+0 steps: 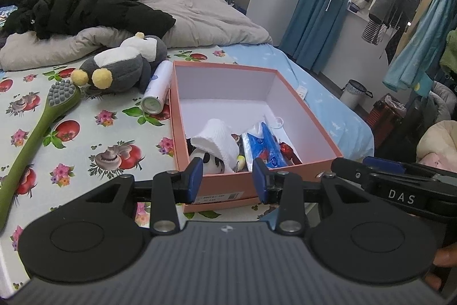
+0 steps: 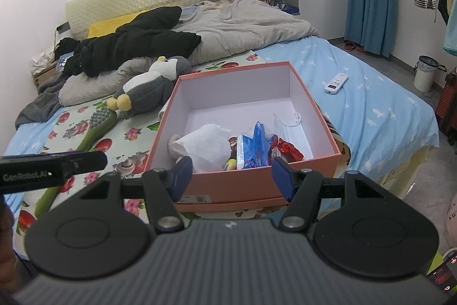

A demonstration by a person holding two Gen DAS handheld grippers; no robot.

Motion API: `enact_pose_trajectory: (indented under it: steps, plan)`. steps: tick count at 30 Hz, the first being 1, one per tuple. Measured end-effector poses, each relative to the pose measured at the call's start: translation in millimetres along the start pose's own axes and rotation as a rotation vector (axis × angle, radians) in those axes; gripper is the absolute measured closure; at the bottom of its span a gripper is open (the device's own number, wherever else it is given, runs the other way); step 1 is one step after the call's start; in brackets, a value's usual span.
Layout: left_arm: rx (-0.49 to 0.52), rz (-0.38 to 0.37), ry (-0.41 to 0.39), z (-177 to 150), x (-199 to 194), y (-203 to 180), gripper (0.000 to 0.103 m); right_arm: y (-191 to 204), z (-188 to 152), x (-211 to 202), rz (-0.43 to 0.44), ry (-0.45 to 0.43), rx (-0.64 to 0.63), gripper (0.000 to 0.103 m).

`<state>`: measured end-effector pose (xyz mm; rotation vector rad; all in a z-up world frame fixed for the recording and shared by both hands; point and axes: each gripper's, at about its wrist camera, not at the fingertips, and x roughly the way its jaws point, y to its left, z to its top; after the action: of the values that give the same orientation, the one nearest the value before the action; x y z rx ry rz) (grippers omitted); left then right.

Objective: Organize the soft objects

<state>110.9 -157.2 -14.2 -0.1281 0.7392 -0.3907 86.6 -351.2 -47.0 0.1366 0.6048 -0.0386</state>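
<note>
A pink open box (image 1: 314, 133) (image 2: 320, 107) sits on the bed. Inside it lie a white cloth (image 1: 217, 143) (image 2: 205, 146), a blue tissue pack (image 1: 267, 146) (image 2: 254, 147), a red wrapped item (image 2: 288, 147) and a face mask (image 2: 291, 127). A grey and white penguin plush (image 1: 125, 65) (image 2: 154, 85) lies beyond the box's left side. My left gripper (image 1: 227, 179) hovers at the box's near wall, open, with nothing between its blue pads. My right gripper (image 2: 232, 176) is open and empty too, just before the same wall.
A green long-handled brush (image 1: 34, 133) (image 2: 85, 139) and a white spray can (image 1: 155, 89) lie left of the box. A black jacket (image 1: 85, 7) and grey duvet (image 2: 251, 22) cover the far bed. A remote (image 2: 336, 82) rests on the blue sheet. Hanging clothes and a bin (image 2: 425, 73) stand right.
</note>
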Motion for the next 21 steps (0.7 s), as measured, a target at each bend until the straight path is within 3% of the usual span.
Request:
enact_pose_trajectory:
  steps: [6,10,11,13,16,19,21]
  plan:
    - [0.003,0.001,-0.003,0.4,-0.8,-0.5,0.058,0.6,0.0,-0.2,-0.003,0.0,-0.004,0.039]
    - [0.001,0.005,-0.005,0.9,-1.4,-0.4,0.046,-0.3,0.6,0.0,-0.014,-0.003,-0.009,0.039]
    - [0.001,0.007,-0.007,1.2,-1.8,-0.2,0.043,-0.2,0.7,0.2,-0.02,-0.003,-0.012,0.032]
    - [-0.001,0.014,-0.013,1.5,-3.1,0.6,0.027,-1.9,1.2,-0.3,-0.034,-0.013,-0.015,0.018]
    - [-0.015,0.031,-0.015,2.6,-4.5,4.3,0.012,-5.3,2.4,0.0,-0.046,-0.016,-0.015,0.018]
    - [-0.018,0.05,-0.027,3.2,-6.4,6.7,0.006,-7.5,1.7,1.7,-0.063,-0.019,-0.018,0.017]
    - [-0.022,0.051,-0.025,4.0,-6.2,8.5,0.004,-6.4,0.8,1.5,-0.07,-0.03,-0.026,0.0]
